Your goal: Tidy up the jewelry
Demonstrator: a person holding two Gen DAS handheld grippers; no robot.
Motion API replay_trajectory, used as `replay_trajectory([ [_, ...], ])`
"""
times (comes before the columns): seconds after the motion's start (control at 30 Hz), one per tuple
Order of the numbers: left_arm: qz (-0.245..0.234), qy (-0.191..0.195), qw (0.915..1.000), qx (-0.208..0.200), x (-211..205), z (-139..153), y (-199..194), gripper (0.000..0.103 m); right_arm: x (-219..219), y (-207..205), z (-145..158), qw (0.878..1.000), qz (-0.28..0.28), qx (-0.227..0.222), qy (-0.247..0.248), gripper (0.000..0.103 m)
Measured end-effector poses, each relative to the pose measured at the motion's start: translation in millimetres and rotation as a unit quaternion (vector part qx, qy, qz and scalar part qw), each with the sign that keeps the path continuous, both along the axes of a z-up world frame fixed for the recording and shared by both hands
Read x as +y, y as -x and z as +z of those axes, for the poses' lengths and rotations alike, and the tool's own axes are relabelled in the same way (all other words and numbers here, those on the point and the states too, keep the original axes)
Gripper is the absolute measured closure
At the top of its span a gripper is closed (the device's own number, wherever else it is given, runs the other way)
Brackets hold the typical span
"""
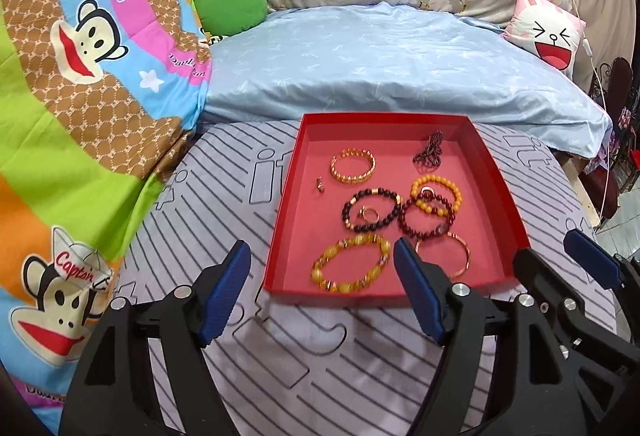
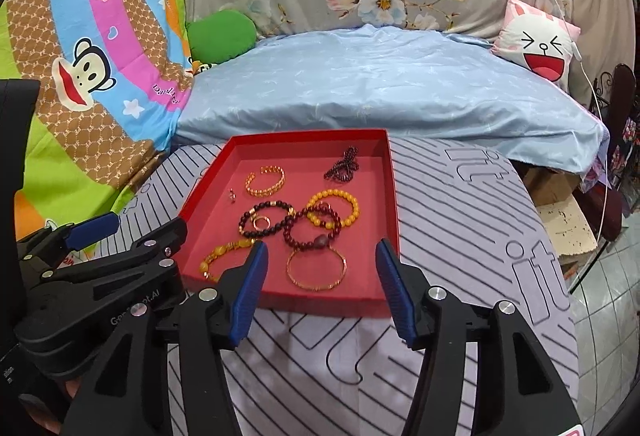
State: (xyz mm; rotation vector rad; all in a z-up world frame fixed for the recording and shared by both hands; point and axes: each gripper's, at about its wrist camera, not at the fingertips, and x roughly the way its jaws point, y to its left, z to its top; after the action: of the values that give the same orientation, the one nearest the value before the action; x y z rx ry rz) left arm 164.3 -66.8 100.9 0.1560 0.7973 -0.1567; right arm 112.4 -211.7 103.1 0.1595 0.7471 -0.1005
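A shallow red tray [image 1: 384, 118] [image 2: 304, 136] lies on the striped bed cover. In it are a gold chain bracelet [image 1: 353, 165] [image 2: 265, 180], a dark bead bundle [image 1: 430, 152], a yellow bead bracelet [image 1: 454, 192], a brown bead bracelet [image 1: 348, 210] around small rings [image 1: 368, 214], a dark red bead bracelet [image 2: 296, 240], an amber bracelet [image 1: 320, 264] and a thin gold bangle [image 2: 316, 286]. My left gripper [image 1: 320, 248] [image 2: 144, 224] is open at the tray's near left corner. My right gripper [image 2: 322, 246] [image 1: 550, 248] is open at the near right corner. Neither holds anything.
The striped cover [image 1: 320, 356] runs toward me. Behind the tray lies a pale blue quilt [image 1: 400, 56], with a monkey-print blanket [image 1: 80, 76] on the left, a green cushion [image 1: 230, 8] and a rabbit pillow [image 1: 548, 32]. A cardboard box [image 2: 560, 224] sits beyond the bed's right edge.
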Motion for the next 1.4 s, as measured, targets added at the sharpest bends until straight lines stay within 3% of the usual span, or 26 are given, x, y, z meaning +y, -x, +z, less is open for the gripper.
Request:
replay_trajectory([
  [0.23, 0.010, 0.000, 0.9999, 0.004, 9, -7, 21, 0.026, 7, 22, -4, 1.000, -0.003, 0.007, 0.008, 0.048],
  [0.7, 0.021, -0.003, 0.9995, 0.025, 16, -24, 42, 0.020, 12, 42, -13, 1.000, -0.004, 0.024, 0.015, 0.047],
  [0.87, 0.029, -0.006, 0.9992, 0.028, 20, -28, 44, 0.014, 11, 44, -15, 1.000, -0.012, 0.024, 0.013, 0.039],
  [1.07, 0.028, -0.011, 0.9992, 0.027, 21, -31, 46, 0.014, 7, 46, -20, 0.999, -0.020, 0.028, 0.006, 0.033],
  [1.2, 0.033, -0.011, 0.9989, 0.030, 23, -33, 45, 0.013, 4, 47, -22, 0.999, -0.023, 0.028, 0.003, 0.020],
  [1.4, 0.036, -0.013, 0.9988, 0.032, 23, -36, 43, 0.013, 4, 46, -28, 0.999, -0.017, 0.035, -0.006, 0.018],
])
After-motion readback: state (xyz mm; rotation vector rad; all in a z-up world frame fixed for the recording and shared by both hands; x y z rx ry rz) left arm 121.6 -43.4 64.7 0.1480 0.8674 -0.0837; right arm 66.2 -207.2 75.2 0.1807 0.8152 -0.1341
